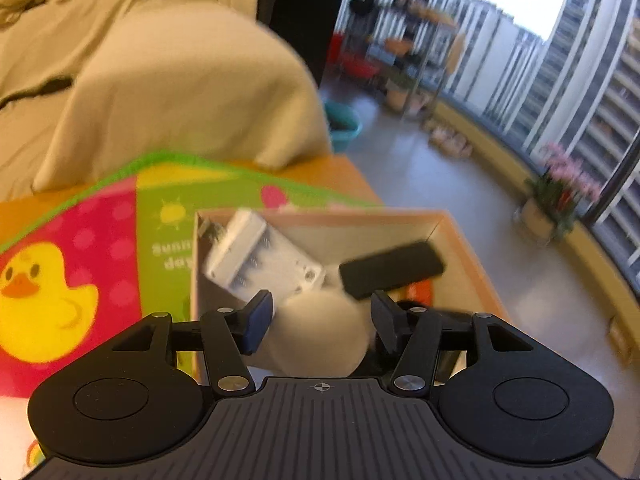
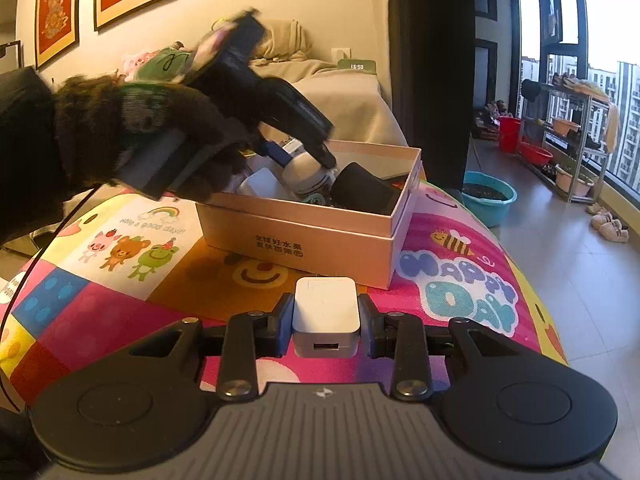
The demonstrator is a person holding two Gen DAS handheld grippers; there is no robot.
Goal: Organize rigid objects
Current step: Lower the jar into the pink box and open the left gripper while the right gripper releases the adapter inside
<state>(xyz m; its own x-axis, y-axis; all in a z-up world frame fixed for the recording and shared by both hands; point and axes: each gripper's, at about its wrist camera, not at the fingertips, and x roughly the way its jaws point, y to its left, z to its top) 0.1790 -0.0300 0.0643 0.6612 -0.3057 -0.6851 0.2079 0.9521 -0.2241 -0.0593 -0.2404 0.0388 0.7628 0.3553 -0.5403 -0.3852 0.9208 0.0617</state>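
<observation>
A pink cardboard box [image 2: 296, 236] stands on the colourful mat; in the left wrist view its rim [image 1: 472, 256] shows. It holds a white battery case [image 1: 264, 260], a black flat device [image 1: 392, 272] and a black block [image 2: 360, 192]. My left gripper [image 1: 320, 320] is over the box, its fingers around a round white object [image 1: 320, 336]; it also shows in the right wrist view [image 2: 308, 176], touching the box contents. My right gripper [image 2: 325, 320] is shut on a white USB charger [image 2: 325, 312], held above the mat in front of the box.
The play mat [image 2: 120, 280] covers a table with cartoon prints. A beige bed [image 1: 160, 80] lies behind. A teal basin [image 2: 488, 196] sits on the floor to the right, with shelves [image 2: 568, 144] and windows beyond.
</observation>
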